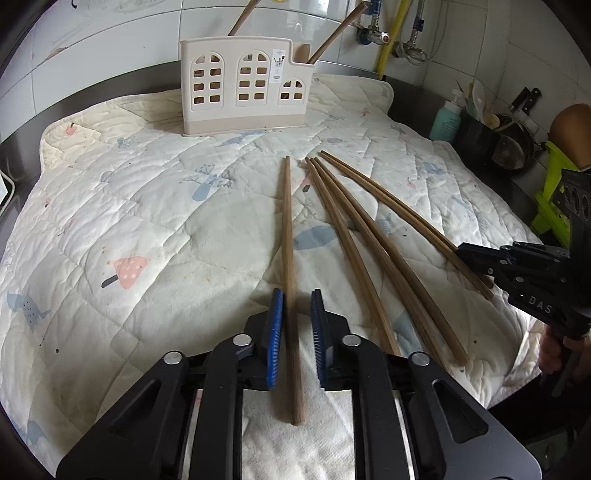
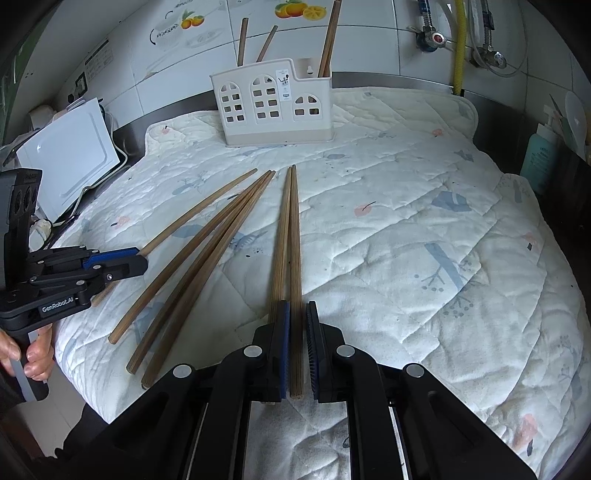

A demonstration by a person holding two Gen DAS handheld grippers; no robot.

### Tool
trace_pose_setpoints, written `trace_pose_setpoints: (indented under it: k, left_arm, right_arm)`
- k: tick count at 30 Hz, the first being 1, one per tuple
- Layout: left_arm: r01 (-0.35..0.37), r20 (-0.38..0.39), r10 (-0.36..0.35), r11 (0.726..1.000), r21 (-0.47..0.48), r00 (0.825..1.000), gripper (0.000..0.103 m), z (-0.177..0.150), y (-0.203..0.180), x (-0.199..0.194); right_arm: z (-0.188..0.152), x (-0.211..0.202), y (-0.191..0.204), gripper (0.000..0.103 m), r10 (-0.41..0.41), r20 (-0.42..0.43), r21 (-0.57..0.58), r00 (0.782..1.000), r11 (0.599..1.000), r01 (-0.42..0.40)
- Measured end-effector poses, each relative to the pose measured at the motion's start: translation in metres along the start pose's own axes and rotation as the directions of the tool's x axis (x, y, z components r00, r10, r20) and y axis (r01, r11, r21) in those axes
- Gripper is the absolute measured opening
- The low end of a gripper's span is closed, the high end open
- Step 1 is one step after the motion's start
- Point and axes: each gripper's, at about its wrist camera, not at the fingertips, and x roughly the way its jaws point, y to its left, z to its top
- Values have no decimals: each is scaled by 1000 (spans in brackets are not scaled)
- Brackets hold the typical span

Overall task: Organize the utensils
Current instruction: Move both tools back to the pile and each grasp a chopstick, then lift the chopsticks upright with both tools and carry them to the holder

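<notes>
Several long wooden chopsticks lie on a quilted mat [image 1: 147,206]. My left gripper [image 1: 297,295] is open around one chopstick [image 1: 289,236] that lies apart at the left; its pads do not press it. My right gripper [image 2: 297,306] is open around the right chopstick [image 2: 294,258] of a close pair; the other chopstick of the pair [image 2: 281,240] passes under the left finger. Three more chopsticks [image 2: 207,251] lie between the grippers. A cream utensil holder [image 1: 243,90] stands at the back of the mat with several chopsticks upright in it; it also shows in the right wrist view [image 2: 273,103].
A white appliance [image 2: 66,158] with a cord stands left of the mat. At the right are a teal bottle [image 1: 447,122], a dark pot [image 1: 509,144], knives and a green stand [image 1: 554,199]. Pipes and a yellow hose [image 1: 391,33] run along the tiled wall.
</notes>
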Motion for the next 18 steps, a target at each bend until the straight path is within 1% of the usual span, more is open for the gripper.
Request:
trace_pose_setpoints:
  k: [3, 5, 9, 13, 18]
  left_arm:
    - [-3, -3, 3, 1000, -19, 1000, 6, 2, 4, 0]
    - [-8, -4, 8, 1000, -28, 1000, 5, 3, 7, -1]
    - [-12, 21, 13, 999, -38, 1000, 5, 6, 11, -7]
    - [-6, 56, 9, 999, -48, 998, 5, 13, 13, -19]
    - [-2, 114, 7, 999, -47, 993, 5, 26, 16, -36]
  right_arm:
    - [1, -3, 1, 7, -8, 4, -9, 1000, 1000, 8]
    - [2, -7, 2, 7, -11, 15, -15, 1000, 1000, 11]
    - [13, -25, 2, 7, -11, 60, -22, 998, 1000, 13]
    - [30, -47, 3, 6, -4, 120, -31, 993, 999, 8]
    - [62, -74, 3, 7, 12, 197, -47, 980, 999, -3]
